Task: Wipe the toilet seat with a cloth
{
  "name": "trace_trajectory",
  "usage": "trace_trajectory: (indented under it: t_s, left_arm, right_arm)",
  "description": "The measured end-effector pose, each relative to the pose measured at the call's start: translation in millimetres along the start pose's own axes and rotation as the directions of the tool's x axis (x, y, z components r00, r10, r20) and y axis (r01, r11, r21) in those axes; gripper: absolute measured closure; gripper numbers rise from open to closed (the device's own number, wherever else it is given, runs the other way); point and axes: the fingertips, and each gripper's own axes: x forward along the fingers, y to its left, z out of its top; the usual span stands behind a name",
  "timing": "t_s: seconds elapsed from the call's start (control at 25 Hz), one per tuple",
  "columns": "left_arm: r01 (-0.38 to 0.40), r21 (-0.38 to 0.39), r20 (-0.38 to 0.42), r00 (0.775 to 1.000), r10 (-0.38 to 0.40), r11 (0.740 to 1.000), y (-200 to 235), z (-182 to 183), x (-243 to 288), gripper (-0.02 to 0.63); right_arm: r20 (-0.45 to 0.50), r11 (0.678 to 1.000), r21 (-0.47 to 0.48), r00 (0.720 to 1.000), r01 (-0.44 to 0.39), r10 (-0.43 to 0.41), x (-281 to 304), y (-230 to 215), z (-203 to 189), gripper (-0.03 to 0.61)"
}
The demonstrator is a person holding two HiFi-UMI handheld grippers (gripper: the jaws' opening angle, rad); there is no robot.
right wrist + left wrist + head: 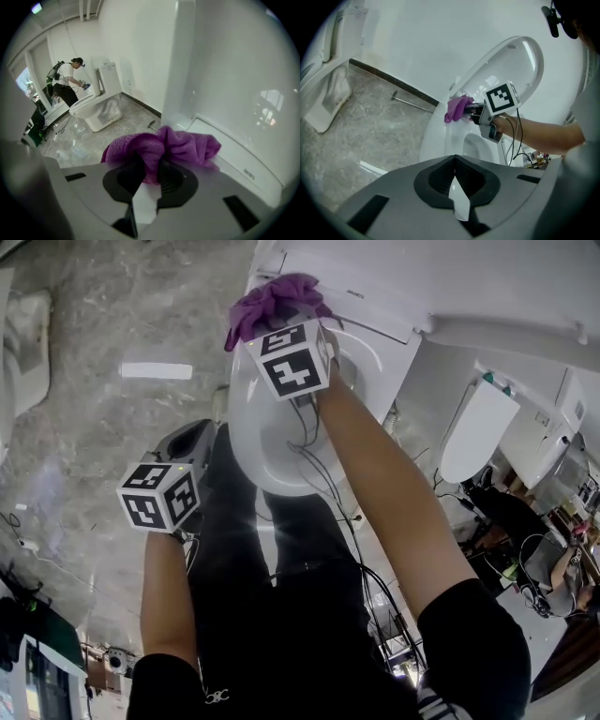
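Note:
A white toilet seat [246, 432] lies below me, its lid [520, 61] raised against the wall. A crumpled purple cloth [277, 304] rests on the back left of the seat rim, by the hinge. My right gripper [284, 324] is shut on the cloth [161, 149], its jaws pinching a fold, with the cloth touching the toilet's rear deck [229, 147]. The left gripper [190, 439] hangs shut and empty over the floor, left of the bowl. In the left gripper view the shut left gripper [457, 187] points toward the seat [440, 136], the cloth [457, 108] and the right gripper's marker cube [502, 98].
Grey marble floor [112, 315] surrounds the toilet. A metal rod [410, 103] lies by the wall's skirting. Another toilet [93, 112] stands across the room with a person [65, 82] bent over it. More white fixtures [478, 427] stand to the right. Cables [323, 484] trail from the right gripper.

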Motion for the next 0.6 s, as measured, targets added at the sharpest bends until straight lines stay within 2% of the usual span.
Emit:
trace_trajectory:
  t_s: [0.12,0.32,0.52,0.6]
  left_arm:
    - [-0.019,-0.011,0.027,0.999,0.02,1.0,-3,-3,-6,0.607]
    - [-0.022,-0.026,0.059,0.998,0.024,0.999,-24,-14,-12,0.606]
    - [-0.034,-0.048,0.11,0.993,0.039,0.998,-43,-18,-28,0.607]
    - [-0.042,-0.044,0.135,0.99,0.047,0.998,-53,-16,-38,0.607]
  right_arm:
    - [-0.019,0.997,-0.058,0.998,-0.058,0.057,-8,33,-12,0.505]
    - [-0.077,0.982,-0.091,0.984,-0.168,0.162,-29,90,-53,0.505]
    - [-0.177,0.955,-0.016,0.941,-0.296,0.288,-61,137,-110,0.505]
    - [-0.187,0.95,0.011,0.932,-0.313,0.31,-79,143,-127,0.505]
